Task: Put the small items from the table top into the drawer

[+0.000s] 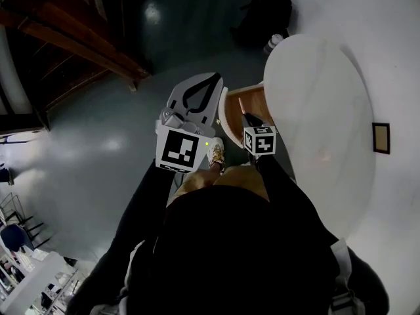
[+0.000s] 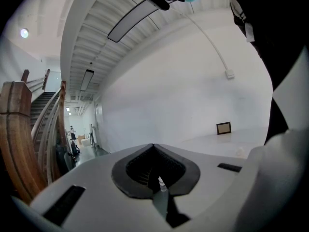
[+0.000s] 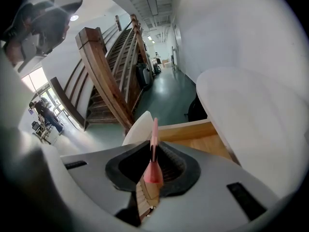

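1. Pinched between the closed-in jaws of the right hand-held gripper (image 3: 153,149): a slim pink stick-like item (image 3: 155,127), gripped low on its length so that the free end leads forward and down.
2. Aimed at the open light-wood drawer (image 3: 188,128) under the rim of the white oval counter (image 3: 251,110). Pink tip showing in line with the drawer's near corner and curved white front (image 1: 224,110). No telling whether it is already below the rim or above it; not yet released.
3. Left hand-held gripper (image 2: 154,149): jaws pressed together, nothing seen between them. Held about level just beside the drawer front, probably parked there to keep the right side's path clear.
4. Remaining on the counter: a small dark-framed picture (image 1: 380,138) and a small pale item (image 1: 323,155), well apart from both hand-held grippers. Judged the next candidates for the drawer.
5. Next move, as judged: further lowering over the wooden floor of the drawer before any spreading of the jaws. Risk of a bounce or a roll over the low wall with an early release.
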Action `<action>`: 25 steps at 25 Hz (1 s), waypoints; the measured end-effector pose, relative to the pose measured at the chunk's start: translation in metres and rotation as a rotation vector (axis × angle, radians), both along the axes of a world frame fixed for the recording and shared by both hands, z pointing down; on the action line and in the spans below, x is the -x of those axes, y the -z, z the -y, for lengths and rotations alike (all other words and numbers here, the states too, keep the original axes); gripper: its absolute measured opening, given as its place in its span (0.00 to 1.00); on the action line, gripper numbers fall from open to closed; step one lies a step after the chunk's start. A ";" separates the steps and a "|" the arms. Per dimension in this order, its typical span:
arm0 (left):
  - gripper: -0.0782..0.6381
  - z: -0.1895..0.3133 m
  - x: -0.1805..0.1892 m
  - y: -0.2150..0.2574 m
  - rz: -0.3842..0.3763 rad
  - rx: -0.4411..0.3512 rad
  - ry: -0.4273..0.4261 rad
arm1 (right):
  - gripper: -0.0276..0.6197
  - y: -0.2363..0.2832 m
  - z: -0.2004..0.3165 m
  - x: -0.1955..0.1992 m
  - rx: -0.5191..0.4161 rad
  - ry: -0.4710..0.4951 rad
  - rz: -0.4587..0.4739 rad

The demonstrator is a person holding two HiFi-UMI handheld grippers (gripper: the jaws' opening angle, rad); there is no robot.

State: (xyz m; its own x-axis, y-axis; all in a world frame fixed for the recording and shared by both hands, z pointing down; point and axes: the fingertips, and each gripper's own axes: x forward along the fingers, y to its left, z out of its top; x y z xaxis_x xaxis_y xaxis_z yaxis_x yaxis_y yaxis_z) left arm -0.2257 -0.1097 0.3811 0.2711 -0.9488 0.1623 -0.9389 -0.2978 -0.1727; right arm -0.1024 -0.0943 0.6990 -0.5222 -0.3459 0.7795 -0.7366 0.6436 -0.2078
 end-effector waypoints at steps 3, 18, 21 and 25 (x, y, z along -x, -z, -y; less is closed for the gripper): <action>0.13 -0.001 0.001 0.000 0.003 0.001 -0.002 | 0.26 0.000 -0.002 0.003 0.000 0.016 0.000; 0.13 -0.004 0.007 -0.001 -0.015 -0.004 0.010 | 0.29 0.011 -0.001 0.004 -0.028 0.033 -0.012; 0.13 -0.004 0.009 0.002 -0.024 -0.016 0.009 | 0.29 0.029 0.006 0.012 -0.095 0.052 0.004; 0.13 0.000 0.018 0.008 -0.013 -0.021 0.035 | 0.29 0.082 0.029 0.033 -0.251 0.084 0.059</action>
